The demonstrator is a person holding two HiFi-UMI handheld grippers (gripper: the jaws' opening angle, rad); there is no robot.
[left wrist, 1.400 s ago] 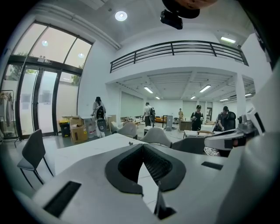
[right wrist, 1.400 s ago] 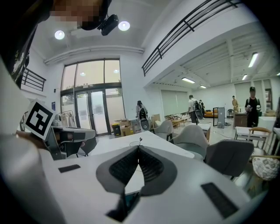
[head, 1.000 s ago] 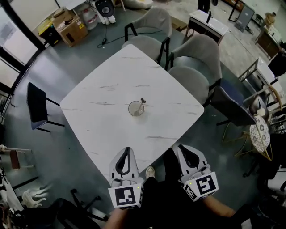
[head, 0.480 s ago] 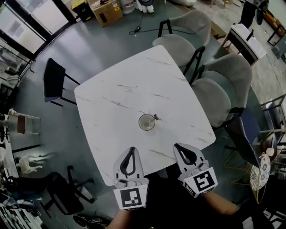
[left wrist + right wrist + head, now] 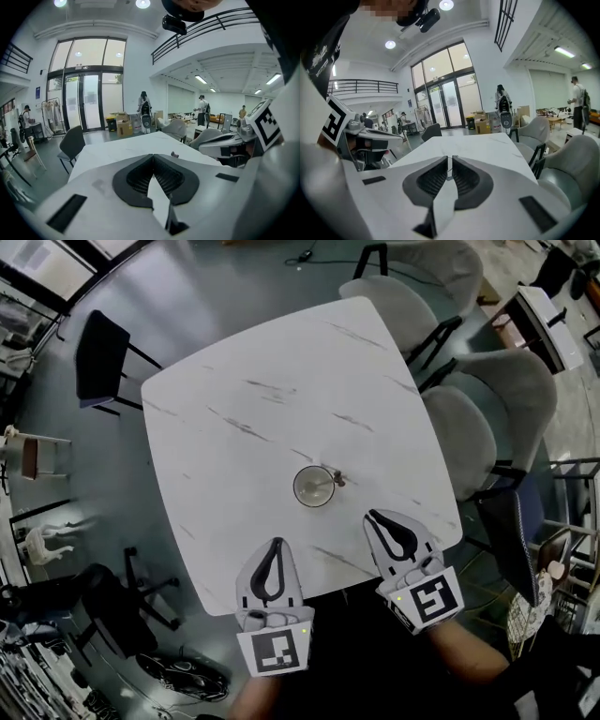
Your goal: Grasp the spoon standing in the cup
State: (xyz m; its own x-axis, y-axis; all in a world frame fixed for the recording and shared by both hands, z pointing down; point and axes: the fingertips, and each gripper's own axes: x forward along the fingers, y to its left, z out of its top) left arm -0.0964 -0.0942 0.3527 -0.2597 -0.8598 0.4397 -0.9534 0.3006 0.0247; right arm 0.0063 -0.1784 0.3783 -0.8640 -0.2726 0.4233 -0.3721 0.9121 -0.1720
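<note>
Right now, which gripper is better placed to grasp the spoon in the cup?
Probably the right. The right gripper lies nearer the cup, and the spoon leans toward its side; the left gripper is farther back.

The cup (image 5: 313,487) stands upright on the white, grey-veined table (image 5: 234,381), near its middle and slightly toward my side. From above I see a round rim and a pale inside. It looks like clear glass, though from this height I can't swear to it. The spoon (image 5: 330,481) stands in the cup with its bowl end down inside and its thin handle leaning across to the right side of the rim. Its small dark top end sticks out just past the rim. In my left gripper view only that dark tip shows, poking up over the tabletop.
</note>
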